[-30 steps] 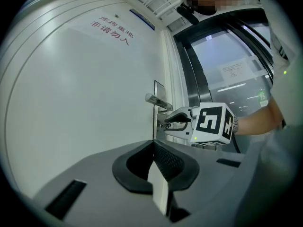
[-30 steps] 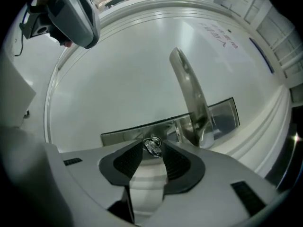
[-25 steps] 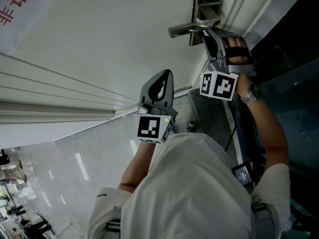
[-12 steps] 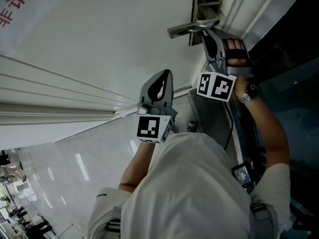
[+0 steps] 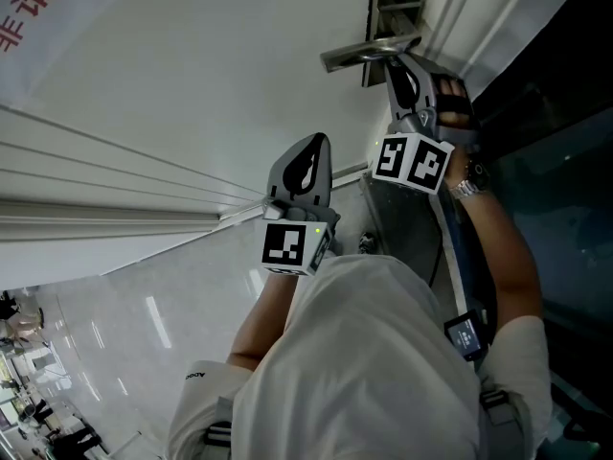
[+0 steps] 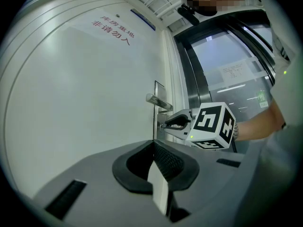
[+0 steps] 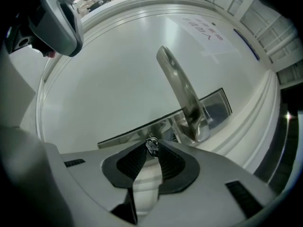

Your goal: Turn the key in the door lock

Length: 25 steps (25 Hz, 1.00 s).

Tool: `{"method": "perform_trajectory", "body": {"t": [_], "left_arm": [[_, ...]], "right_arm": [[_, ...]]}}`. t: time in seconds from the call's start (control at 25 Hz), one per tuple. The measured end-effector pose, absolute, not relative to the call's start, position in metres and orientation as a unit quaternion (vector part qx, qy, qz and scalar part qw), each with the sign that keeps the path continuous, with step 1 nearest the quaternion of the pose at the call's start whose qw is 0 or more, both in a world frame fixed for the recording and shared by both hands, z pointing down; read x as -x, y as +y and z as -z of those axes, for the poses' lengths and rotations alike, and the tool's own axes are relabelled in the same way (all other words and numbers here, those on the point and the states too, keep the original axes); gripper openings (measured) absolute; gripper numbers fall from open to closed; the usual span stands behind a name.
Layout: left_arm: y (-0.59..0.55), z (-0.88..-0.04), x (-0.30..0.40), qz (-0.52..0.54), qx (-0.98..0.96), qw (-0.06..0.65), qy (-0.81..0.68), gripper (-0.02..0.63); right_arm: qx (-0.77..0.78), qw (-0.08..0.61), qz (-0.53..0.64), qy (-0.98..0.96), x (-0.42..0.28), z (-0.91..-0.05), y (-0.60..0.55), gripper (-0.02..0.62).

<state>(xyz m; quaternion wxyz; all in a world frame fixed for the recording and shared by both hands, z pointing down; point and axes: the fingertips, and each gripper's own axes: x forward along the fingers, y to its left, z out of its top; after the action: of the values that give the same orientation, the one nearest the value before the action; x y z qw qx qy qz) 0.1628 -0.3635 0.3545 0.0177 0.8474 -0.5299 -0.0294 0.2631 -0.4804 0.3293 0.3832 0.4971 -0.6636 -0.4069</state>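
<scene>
- One small metal key (image 7: 152, 147) sat in the lock, in the lower part of the shiny lock plate (image 7: 137, 130) and just below the root of the lever handle (image 7: 182, 93).
- Both jaws of the right gripper (image 7: 151, 142) were closing on that key, with its head caught between their dark ribbed tips, so the gap there was narrow.
- Seen from the right gripper view, the lever handle stuck out from the plate and slanted across the picture above the jaws, apart from them.
- Behind the plate spread the pale door (image 7: 109, 70), with a small sign in red print (image 6: 110, 32) higher up on it.
- From the head view, the person's hand (image 5: 452, 99) held the right gripper up against the lock, a wristwatch (image 5: 467, 188) on the wrist and the gripper's marker cube (image 5: 412, 161) just in front of it.
- Beside the door's edge ran a dark-framed glass panel (image 6: 236, 65).
- Held well apart from the lock, the left gripper (image 6: 154, 144) pointed at the bare door face with its jaws pressed together and nothing between them.
- Below the door, the head view showed a glossy pale floor (image 5: 144, 324).
</scene>
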Motion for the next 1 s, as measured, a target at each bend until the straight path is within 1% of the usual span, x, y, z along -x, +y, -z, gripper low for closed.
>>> {"method": "perform_trajectory", "body": {"t": [0.2, 0.6, 1.0], "left_arm": [[-0.3622, -0.3544, -0.1620, 0.030, -0.847, 0.019, -0.530, 0.008], [-0.3635, -0.3502, -0.1630, 0.035, -0.847, 0.015, -0.530, 0.008], [-0.3625, -0.3531, -0.1629, 0.031, -0.847, 0.018, -0.530, 0.008]], "right_arm": [[-0.518, 0.353, 0.365, -0.689, -0.2631, -0.3268, -0.4802, 0.064], [-0.542, 0.311, 0.313, -0.715, -0.2642, -0.3237, -0.4812, 0.060], [-0.555, 0.295, 0.286, -0.723, -0.2645, -0.3222, -0.4810, 0.052]]}}
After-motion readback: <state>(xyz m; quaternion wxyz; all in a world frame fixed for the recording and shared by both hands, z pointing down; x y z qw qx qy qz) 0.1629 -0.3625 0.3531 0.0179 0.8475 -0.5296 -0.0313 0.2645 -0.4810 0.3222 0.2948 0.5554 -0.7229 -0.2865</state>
